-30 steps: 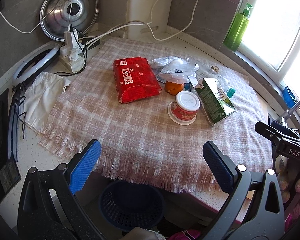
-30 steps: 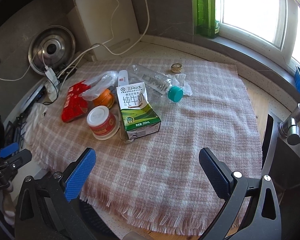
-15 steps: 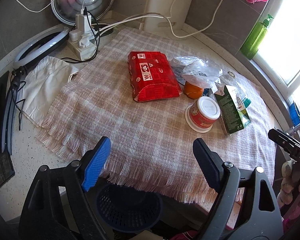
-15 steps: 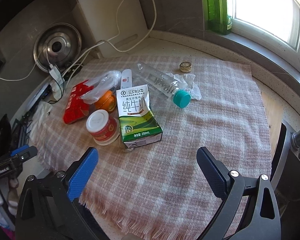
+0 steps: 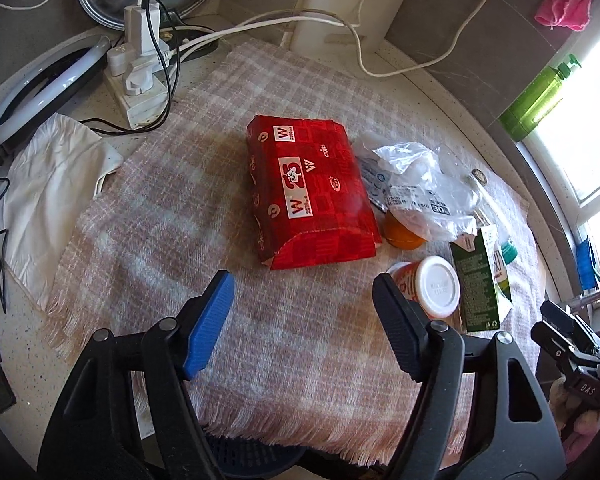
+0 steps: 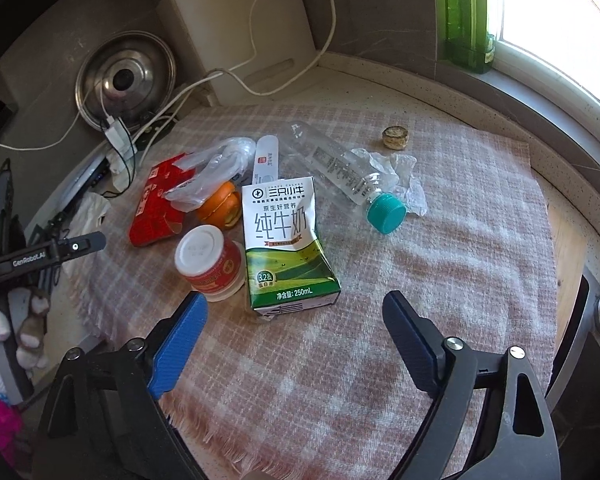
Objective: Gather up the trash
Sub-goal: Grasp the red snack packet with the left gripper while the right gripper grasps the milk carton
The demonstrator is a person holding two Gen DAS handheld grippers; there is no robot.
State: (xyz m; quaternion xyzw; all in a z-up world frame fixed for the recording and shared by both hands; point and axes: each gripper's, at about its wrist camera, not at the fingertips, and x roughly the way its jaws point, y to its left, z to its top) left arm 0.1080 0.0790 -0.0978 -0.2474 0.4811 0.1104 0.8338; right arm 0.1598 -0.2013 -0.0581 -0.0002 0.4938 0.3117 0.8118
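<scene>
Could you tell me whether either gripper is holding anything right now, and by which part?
Nothing is held: the left gripper and right gripper are both open above the cloth.

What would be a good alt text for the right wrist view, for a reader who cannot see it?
The open right gripper hovers over a pink checked cloth, facing a green and white milk carton lying flat. Beside the carton are a red tub with a white lid, an orange, a red box and a clear bottle with a teal cap.

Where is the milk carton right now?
In the right wrist view, the milk carton lies on the checked cloth, left of centre, beside the white-lidded cup and before the orange.
</scene>
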